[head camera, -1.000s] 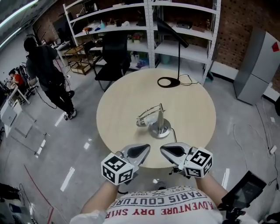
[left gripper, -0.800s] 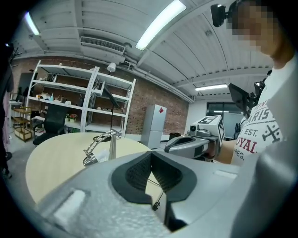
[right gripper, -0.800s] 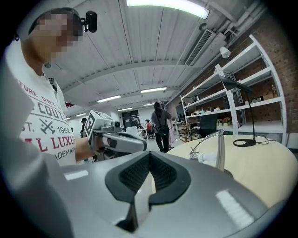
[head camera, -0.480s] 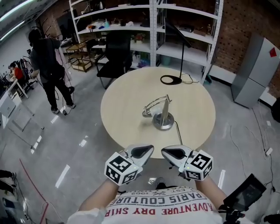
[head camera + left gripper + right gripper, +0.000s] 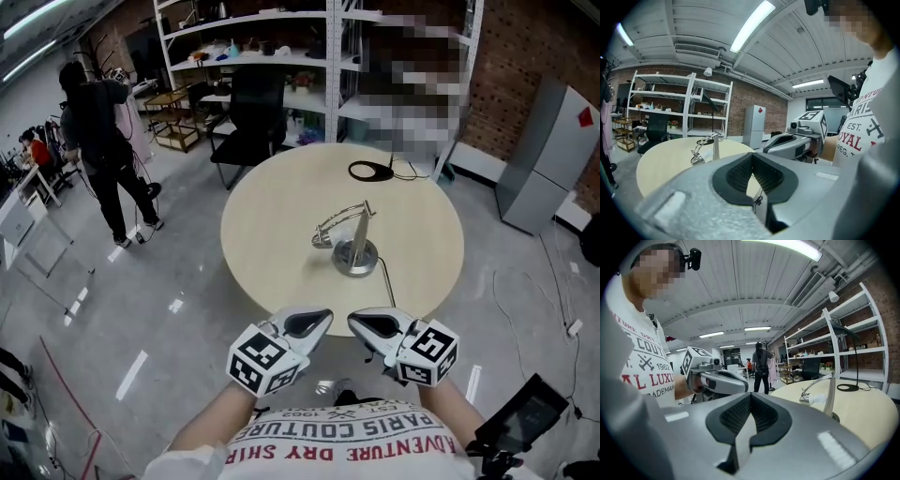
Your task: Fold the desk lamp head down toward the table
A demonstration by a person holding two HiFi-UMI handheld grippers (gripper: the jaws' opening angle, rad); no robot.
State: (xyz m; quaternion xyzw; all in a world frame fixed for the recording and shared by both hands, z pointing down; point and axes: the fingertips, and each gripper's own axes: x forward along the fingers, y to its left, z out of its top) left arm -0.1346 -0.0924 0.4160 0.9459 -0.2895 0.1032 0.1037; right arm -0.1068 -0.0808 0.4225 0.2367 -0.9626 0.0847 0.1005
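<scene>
While I hold both tools out in front of my chest, the head view shows my left gripper (image 5: 306,324) and my right gripper (image 5: 374,325) side by side, just short of the near edge of the round table (image 5: 272,211). Neither touches the table or the lamp.

Each gripper's own view settles the jaws. On the left gripper (image 5: 752,165) the ribbed black pads are pressed together with nothing between them. The right gripper (image 5: 749,405) is the same, closed on nothing.

The chrome desk lamp (image 5: 354,246) stands on its round base near the middle of the table, well apart from both tools. Its post is upright and its wire arm arcs over to the left, with the head hanging low near the tabletop. From above I see its cord (image 5: 385,286) running toward the near edge. The right gripper view shows a white bulb (image 5: 818,400) at the lamp's head, which the head view does not make clear.

The far black lamp's ring base (image 5: 371,172) sits at the back of the table, and a mosaic patch covers its upper part from above. The left gripper view shows its thin pole (image 5: 712,123) and slanted head against the shelving (image 5: 670,108). A person in black (image 5: 98,141) stands on the floor to the left.
</scene>
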